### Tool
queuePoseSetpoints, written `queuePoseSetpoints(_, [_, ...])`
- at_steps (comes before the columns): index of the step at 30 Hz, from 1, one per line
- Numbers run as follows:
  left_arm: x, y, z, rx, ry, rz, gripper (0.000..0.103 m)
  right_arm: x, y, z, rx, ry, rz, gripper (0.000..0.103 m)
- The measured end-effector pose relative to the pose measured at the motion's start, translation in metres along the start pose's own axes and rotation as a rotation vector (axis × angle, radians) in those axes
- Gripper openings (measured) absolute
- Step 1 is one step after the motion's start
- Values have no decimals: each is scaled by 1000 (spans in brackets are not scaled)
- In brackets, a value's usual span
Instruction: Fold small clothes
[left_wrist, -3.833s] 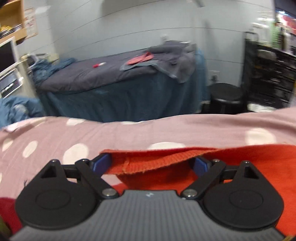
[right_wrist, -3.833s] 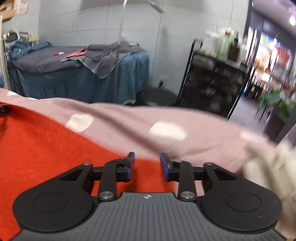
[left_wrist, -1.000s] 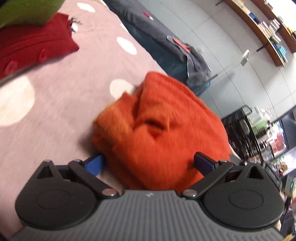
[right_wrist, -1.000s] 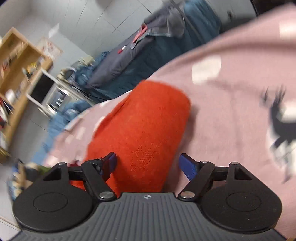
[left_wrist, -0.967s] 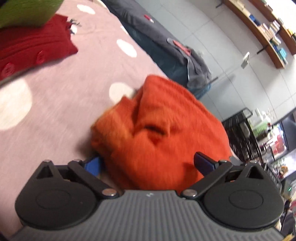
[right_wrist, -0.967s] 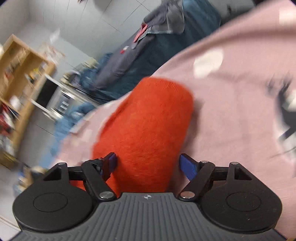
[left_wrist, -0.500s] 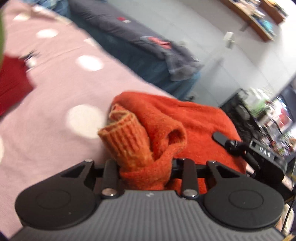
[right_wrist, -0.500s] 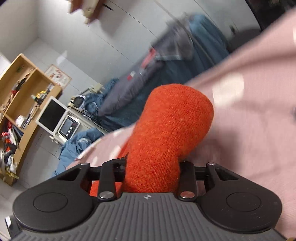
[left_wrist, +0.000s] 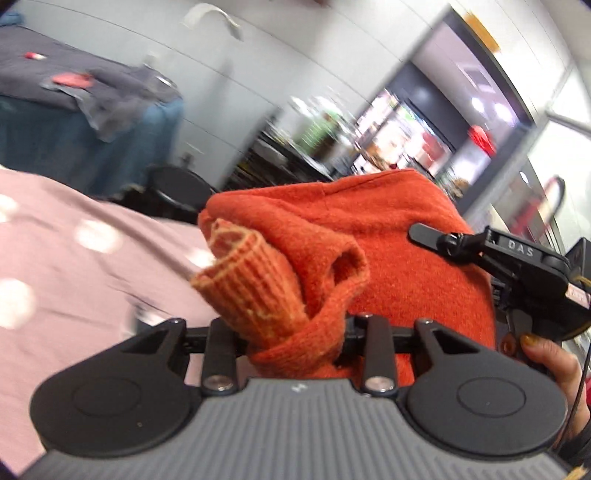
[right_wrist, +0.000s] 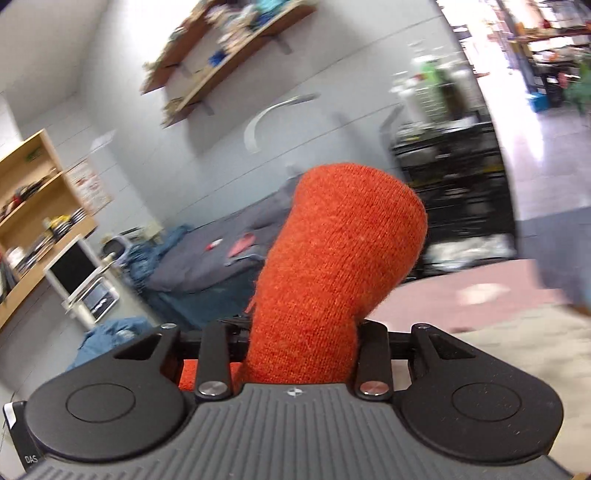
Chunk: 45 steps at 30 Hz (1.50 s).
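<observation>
A folded orange knit sweater (left_wrist: 388, 258) is held up off the pink polka-dot bed cover (left_wrist: 74, 258). My left gripper (left_wrist: 295, 332) is shut on one end of it, where a ribbed cuff (left_wrist: 251, 291) sticks out. My right gripper (right_wrist: 299, 339) is shut on the other end of the orange sweater (right_wrist: 332, 258), which stands up as a thick roll in front of its camera. The right gripper's body (left_wrist: 517, 266) and the hand that holds it show at the right of the left wrist view.
A grey-covered massage bed (right_wrist: 207, 266) stands by the far wall, with a black stool (left_wrist: 177, 188) and a black shelf cart (right_wrist: 454, 177) to its right. A cream garment (right_wrist: 517, 336) lies on the bed cover at the right. Wooden shelves (right_wrist: 33, 206) are at left.
Both grippers closed on the ends of the folded sweater and lifted it off the bed cover. Both views now swing to the right across the room.
</observation>
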<state>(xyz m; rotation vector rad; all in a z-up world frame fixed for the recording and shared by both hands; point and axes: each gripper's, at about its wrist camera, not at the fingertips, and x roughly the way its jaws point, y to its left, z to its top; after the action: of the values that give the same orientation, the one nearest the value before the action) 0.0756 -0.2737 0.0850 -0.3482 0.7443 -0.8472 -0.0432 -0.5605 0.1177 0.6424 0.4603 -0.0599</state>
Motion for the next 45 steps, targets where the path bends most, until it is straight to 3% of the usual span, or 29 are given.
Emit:
queuePoseSetpoints(3, [36,-39,-27,26,74,-10,35,-16,-56,-3,86,29,-61,63])
queuePoseSetpoints(6, [69,-51,-68,24,174,11,38,-9,-116,-25,199,55,-114,68])
queuePoseSetpoints(8, [81,-47,-89,12,193,51,47,3,-146,-46,222,97,-171,85])
queuePoseSetpoints(9, [82,-43,-98,1,191,55,58,6,-159,-58,262,80,-159,88])
queuePoseSetpoints(10, [80,-38,-105,0,191,55,68,5,-166,-68,319,26,-118,92])
queuePoseSetpoints(12, [70,-31,-110,29,186,71,78,-4,-175,-77,426,-66,-46,103])
queuePoseSetpoints(13, [65,-27,-107,54,193,81,85,-9,-172,-78,451,-89,-54,103])
queuePoseSetpoints(16, [45,-29,-90,157,204,109,97,-26,-130,-61,258,-89,-229,103])
queuePoseSetpoints(19, [14,-48,-68,332,175,190,103,-41,-75,-50,-57,22,-419,103])
queuePoseSetpoints(22, [-1,-87,-53,604,213,311,103,-61,-27,-53,-266,112,-404,103])
queuePoseSetpoints(26, [2,-127,-57,863,337,563,103,-77,11,-64,-347,234,-374,103])
queuePoseSetpoints(27, [3,-133,-60,902,348,594,103,-78,15,-65,-356,261,-370,103])
queuePoseSetpoints(32, [-3,-145,-58,838,411,477,103,-75,29,-67,-384,326,-374,103])
queuePoseSetpoints(39, [-2,-153,-62,822,406,415,103,-75,39,-84,-456,354,-448,103])
queuePoseSetpoints(45, [-6,-162,-64,839,326,384,103,-71,37,-91,-495,355,-493,103])
